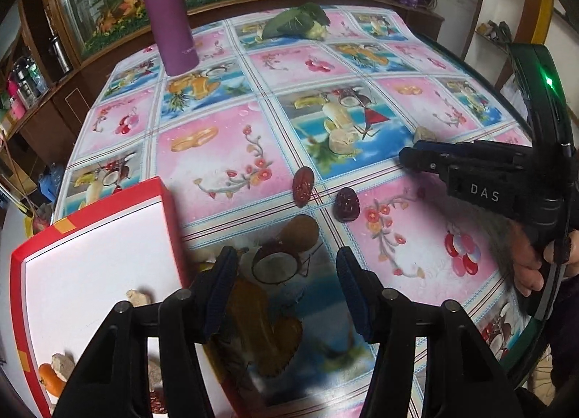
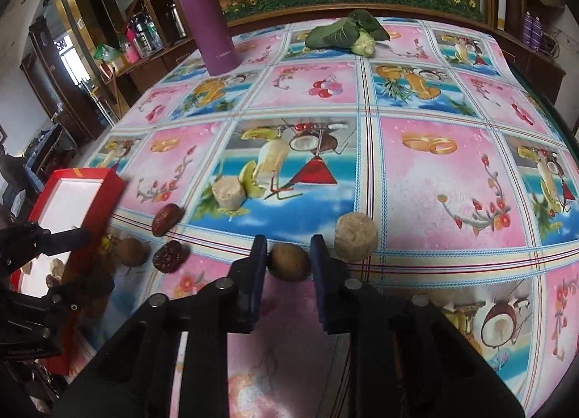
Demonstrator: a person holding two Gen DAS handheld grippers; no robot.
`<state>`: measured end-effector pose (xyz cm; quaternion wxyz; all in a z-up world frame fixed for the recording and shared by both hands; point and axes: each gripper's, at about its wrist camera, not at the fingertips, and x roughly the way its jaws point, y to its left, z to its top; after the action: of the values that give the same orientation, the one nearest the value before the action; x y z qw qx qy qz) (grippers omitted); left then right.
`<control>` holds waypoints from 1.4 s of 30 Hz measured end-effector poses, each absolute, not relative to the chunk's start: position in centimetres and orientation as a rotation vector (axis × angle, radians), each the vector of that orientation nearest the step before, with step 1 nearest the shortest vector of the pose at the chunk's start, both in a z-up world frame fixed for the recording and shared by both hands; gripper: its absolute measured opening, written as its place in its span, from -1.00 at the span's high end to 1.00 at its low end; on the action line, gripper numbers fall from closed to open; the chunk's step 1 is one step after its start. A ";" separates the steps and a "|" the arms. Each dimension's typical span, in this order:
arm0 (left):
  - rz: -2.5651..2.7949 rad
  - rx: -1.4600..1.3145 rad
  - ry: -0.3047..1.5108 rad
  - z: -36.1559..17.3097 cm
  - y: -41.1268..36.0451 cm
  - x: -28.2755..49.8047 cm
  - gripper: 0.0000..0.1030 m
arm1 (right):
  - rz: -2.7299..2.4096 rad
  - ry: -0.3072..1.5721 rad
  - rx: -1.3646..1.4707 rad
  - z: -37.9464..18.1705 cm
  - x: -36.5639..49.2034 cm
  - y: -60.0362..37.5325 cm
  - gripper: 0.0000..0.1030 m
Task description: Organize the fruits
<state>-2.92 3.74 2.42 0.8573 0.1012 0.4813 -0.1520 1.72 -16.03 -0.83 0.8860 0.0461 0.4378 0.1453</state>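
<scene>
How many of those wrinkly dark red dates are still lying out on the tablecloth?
2. One date lies just past the red box; the second date sits nearer the camera, beside it. More may be hidden inside the box.

A small brown round fruit [image 2: 288, 261] is seen between the two fingers of the right tool [image 2: 288, 266]; contact cannot be confirmed. Two dark red wrinkled dates are laid on the tabletop [image 2: 434, 179]: one elongated [image 1: 302, 186], the other rounder [image 1: 346, 204], just beside each other. A pale cut cylinder piece [image 2: 227, 193] stands upright further back; a beige round piece [image 2: 355, 241] lies just right of the tool. In the red-rimmed white box [image 1: 25, 259], pale lumps [image 1: 139, 297] and an orange fruit [image 1: 50, 378] are noted
</scene>
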 end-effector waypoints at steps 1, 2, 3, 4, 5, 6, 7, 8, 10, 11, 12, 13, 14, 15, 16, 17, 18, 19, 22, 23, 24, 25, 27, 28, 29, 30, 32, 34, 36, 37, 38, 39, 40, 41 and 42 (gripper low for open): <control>-0.326 0.214 1.016 2.3 3.5 -2.8 0.02 | 0.302 0.907 0.091 -0.8 1.7 -16.0 0.50; -0.331 0.213 1.021 2.1 3.4 -2.6 0.03 | 0.301 0.906 0.084 -0.8 1.7 -15.9 0.50; -0.331 0.208 1.027 2.0 3.2 -2.3 0.04 | 0.302 0.905 0.079 -0.8 1.6 -15.9 0.50; -0.328 0.205 1.033 1.8 3.1 -2.0 0.07 | 0.302 0.905 0.080 -0.8 1.6 -15.9 0.50; -0.327 0.204 1.037 1.7 3.0 -1.7 0.08 | 0.302 0.907 0.084 -0.8 1.6 -16.0 0.50; -0.327 0.202 1.042 1.6 2.9 -1.5 0.13 | 0.303 0.908 0.086 -0.9 1.6 -16.0 0.50; -0.326 0.200 1.048 1.4 2.8 -1.3 0.19 | 0.303 0.909 0.090 -0.9 1.6 -16.0 0.50; -0.325 0.198 1.055 1.2 2.8 -1.2 0.19 | 0.304 0.909 0.093 -0.9 1.6 -16.0 0.50; -0.324 0.191 1.066 0.9 2.6 -0.9 0.26 | 0.302 0.910 0.094 -0.9 1.5 -16.0 0.50; -0.324 0.188 1.069 0.7 2.5 -0.7 0.36 | 0.301 0.909 0.093 -0.8 1.5 -16.0 0.50; -0.330 0.179 1.071 0.7 2.3 -0.6 0.46 | 0.300 0.908 0.090 -0.8 1.4 -16.0 0.50; -0.331 0.176 1.067 0.7 2.2 -0.5 0.50 | 0.299 0.907 0.087 -0.8 1.4 -16.0 0.50; -0.332 0.173 1.066 0.7 2.2 -0.5 0.51 | 0.298 0.907 0.085 -0.8 1.3 -16.0 0.50; -0.332 0.167 1.065 0.7 2.1 -0.4 0.51 | 0.297 0.906 0.086 -0.8 1.3 -16.0 0.50; -0.333 0.162 1.063 0.7 2.1 -0.4 0.51 | 0.297 0.907 0.089 -0.8 1.3 -16.0 0.50; -0.335 0.159 1.061 0.7 2.2 -0.4 0.51 | 0.297 0.908 0.094 -0.8 1.3 -16.1 0.50; -0.336 0.156 1.056 0.7 2.3 -0.4 0.51 | 0.295 0.906 0.103 -0.8 1.2 -16.2 0.50; -0.332 0.154 1.051 0.8 2.4 -0.5 0.51 | 0.293 0.900 0.112 -0.7 1.2 -16.3 0.50; -0.319 0.142 1.017 1.6 2.9 -1.1 0.51 | 0.311 0.852 0.137 0.2 0.7 -16.5 0.50; -0.319 0.135 1.002 2.1 3.1 -1.4 0.51 | 0.321 0.831 0.144 0.5 0.5 -16.4 0.50; -0.312 0.130 0.982 2.7 3.6 -1.9 0.51 | 0.329 0.819 0.152 0.8 0.4 -16.3 0.50; -0.303 0.125 0.962 3.3 4.0 -2.3 0.51 | 0.336 0.805 0.165 1.1 0.3 -16.1 0.50; -0.284 0.102 0.928 4.5 5.4 -3.0 0.51 | 0.365 0.785 0.209 1.6 0.2 -15.4 0.50; -0.273 0.086 0.916 5.0 6.2 -3.3 0.51 | 0.379 0.779 0.222 1.8 0.2 -15.0 0.50; -0.256 0.070 0.904 5.4 7.1 -3.6 0.51 | 0.392 0.770 0.228 2.0 0.2 -14.2 0.50; -0.232 0.054 0.889 5.9 8.2 -4.0 0.51 | 0.404 0.760 0.228 2.2 0.2 -13.3 0.50; -0.191 0.028 0.864 6.8 10.6 -4.6 0.51 | 0.434 0.754 0.231 2.5 0.2 -11.6 0.50; -0.141 0.006 0.854 7.3 13.0 -5.1 0.51 | 0.473 0.753 0.235 2.8 0.2 -9.5 0.50; -0.079 -0.005 0.842 7.6 15.4 -5.4 0.51 | 0.514 0.756 0.232 3.0 0.1 -7.1 0.50; -0.053 -0.012 0.839 7.7 16.6 -5.6 0.51 | 0.534 0.757 0.226 3.2 0.1 -5.8 0.50; -0.024 -0.031 0.842 7.7 18.1 -5.7 0.51 | 0.559 0.758 0.217 3.4 0.0 -4.4 0.50; -0.005 -0.045 0.844 7.6 19.0 -5.9 0.51 | 0.584 0.760 0.207 3.6 -0.1 -2.9 0.50; 0.018 -0.057 0.846 7.5 20.0 -6.0 0.51 | 0.603 0.762 0.197 3.7 -0.3 -1.8 0.50; 0.033 -0.063 0.850 7.3 20.8 -6.0 0.51 | 0.626 0.767 0.178 3.8 -0.4 -0.3 0.50; 0.050 -0.071 0.859 7.1 21.6 -5.9 0.51 | 0.640 0.772 0.163 3.8 -0.6 0.8 0.50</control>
<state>-5.94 21.60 7.06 0.9083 -0.0346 0.4162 0.0241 -0.59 0.78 3.82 0.8738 0.0778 0.3696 0.3063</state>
